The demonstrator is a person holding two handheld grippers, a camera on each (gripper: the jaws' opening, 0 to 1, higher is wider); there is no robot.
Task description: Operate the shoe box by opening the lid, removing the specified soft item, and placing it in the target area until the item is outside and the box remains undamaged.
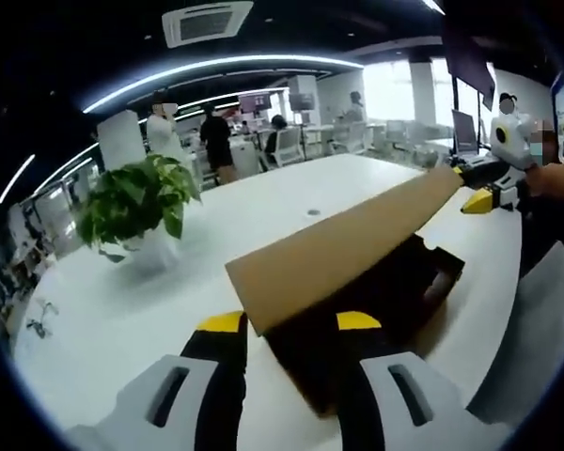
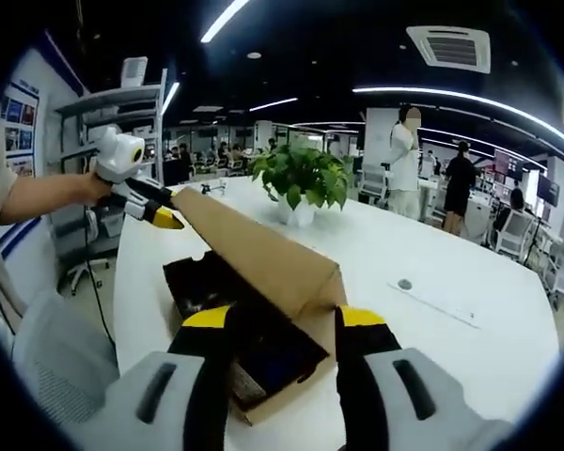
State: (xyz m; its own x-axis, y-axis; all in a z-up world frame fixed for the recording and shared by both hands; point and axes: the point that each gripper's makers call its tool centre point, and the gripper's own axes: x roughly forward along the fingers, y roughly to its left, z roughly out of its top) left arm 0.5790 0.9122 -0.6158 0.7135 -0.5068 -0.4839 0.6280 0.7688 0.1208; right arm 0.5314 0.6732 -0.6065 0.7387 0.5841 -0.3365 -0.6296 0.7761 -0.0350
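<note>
Two black, yellow-tipped jaws of the left gripper (image 1: 289, 321) rise nearest in the left gripper view, standing wide apart with the near corner of the brown cardboard shoe box (image 1: 376, 310) between them; they close on nothing. The box sits on the long white table (image 1: 122, 319), its dark inside showing, and its flat brown cardboard lid (image 1: 348, 246) is raised at a slant over it. At the far right of this view the right gripper (image 1: 479, 197), white-bodied with yellow tips, meets the lid's far end, held by a person's hand (image 1: 555, 178); whether its jaws pinch the lid I cannot tell. In the right gripper view the right gripper's own jaws (image 2: 277, 319) are also spread wide, straddling the box's near corner (image 2: 263, 376) without touching it firmly, while the left gripper (image 2: 160, 216) meets the lid's far tip (image 2: 254, 249) at left. Something dark lies inside the box (image 2: 216, 291), too dim to identify. No writing on the box can be read. A leafy green plant in a white pot (image 2: 301, 178) stands farther along the table, and a small round grommet (image 2: 404, 284) is set in the tabletop. People (image 2: 404, 150) stand among desks beyond.
</note>
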